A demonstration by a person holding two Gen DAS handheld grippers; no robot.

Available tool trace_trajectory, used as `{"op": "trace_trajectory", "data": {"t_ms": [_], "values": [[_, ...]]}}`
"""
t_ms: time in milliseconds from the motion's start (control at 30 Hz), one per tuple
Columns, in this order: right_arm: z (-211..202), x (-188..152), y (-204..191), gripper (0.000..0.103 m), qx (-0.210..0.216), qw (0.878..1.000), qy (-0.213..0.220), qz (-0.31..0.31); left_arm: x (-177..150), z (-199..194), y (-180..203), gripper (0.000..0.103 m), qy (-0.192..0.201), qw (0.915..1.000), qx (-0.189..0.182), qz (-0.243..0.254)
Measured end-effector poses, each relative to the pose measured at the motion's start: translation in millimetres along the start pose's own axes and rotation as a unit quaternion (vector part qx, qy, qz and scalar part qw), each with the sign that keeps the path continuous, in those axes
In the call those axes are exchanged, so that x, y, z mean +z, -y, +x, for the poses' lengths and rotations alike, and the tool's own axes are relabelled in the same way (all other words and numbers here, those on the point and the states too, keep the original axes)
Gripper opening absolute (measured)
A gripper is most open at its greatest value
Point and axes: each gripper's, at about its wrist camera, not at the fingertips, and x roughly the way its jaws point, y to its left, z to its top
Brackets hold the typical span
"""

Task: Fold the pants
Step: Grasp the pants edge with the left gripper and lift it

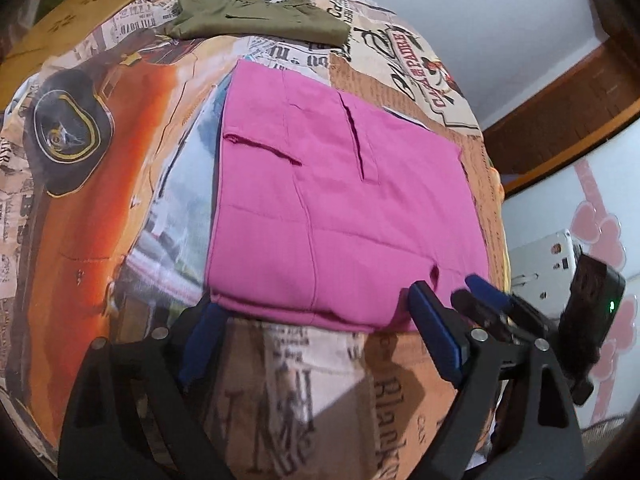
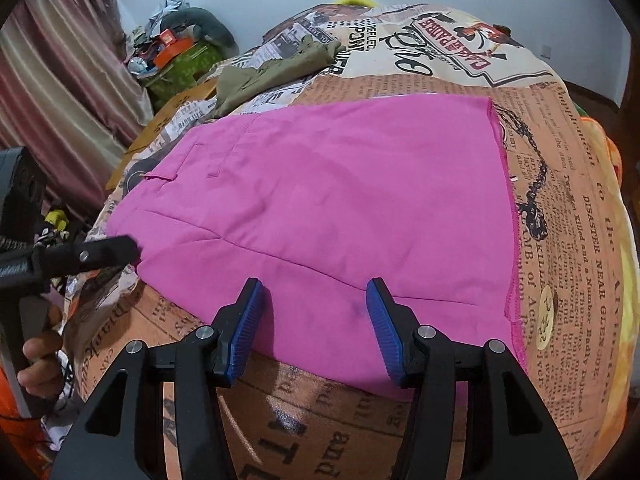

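The pink pants [image 1: 336, 208] lie folded into a flat rectangle on the printed bedspread [image 1: 120, 152]; they also show in the right wrist view [image 2: 328, 208]. My left gripper [image 1: 316, 312] is open and empty, its fingers astride the near edge of the pants. My right gripper [image 2: 316, 320] is open and empty, its blue pads [image 2: 380, 320] resting over the near edge of the pants. The right gripper also appears in the left wrist view [image 1: 484, 292] at the near right corner of the pants. The left gripper's finger shows in the right wrist view [image 2: 108, 252] at the near left corner.
Olive green pants [image 1: 256, 16] lie folded at the far end of the bed, also in the right wrist view [image 2: 272, 72]. A cardboard sheet [image 1: 72, 20] lies far left. A pile of clutter [image 2: 176, 56] and curtains [image 2: 60, 80] stand beyond the bed's left side.
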Motion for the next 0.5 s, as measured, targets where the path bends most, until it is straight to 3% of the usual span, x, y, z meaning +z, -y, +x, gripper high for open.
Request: {"op": "trace_trajectory", "data": {"t_ms": [133, 200, 267, 333, 500], "values": [[1.4, -0.3, 1.5, 0.050, 0.003, 1.000, 0.000, 0.001, 12.8, 2.6, -5.6, 0.087, 0.008, 0.9993, -0.005, -0.036], [1.6, -0.4, 1.7, 0.050, 0.004, 1.000, 0.001, 0.001, 17.2, 2.3, -8.6, 0.077, 0.014, 0.9987, 0.002, -0.048], [1.5, -0.5, 2.4, 0.050, 0.004, 1.000, 0.001, 0.001, 21.0, 2.2, -9.5, 0.055, 0.020, 0.9983, 0.026, -0.048], [1.4, -0.2, 2.8, 0.050, 0.005, 1.000, 0.001, 0.001, 23.2, 1.7, -10.8, 0.043, 0.025, 0.9977, 0.044, -0.045], [2.1, 0.1, 2.5, 0.050, 0.006, 1.000, 0.002, 0.002, 23.4, -1.2, -1.2, 0.029, 0.050, 0.9958, 0.075, -0.015]]}}
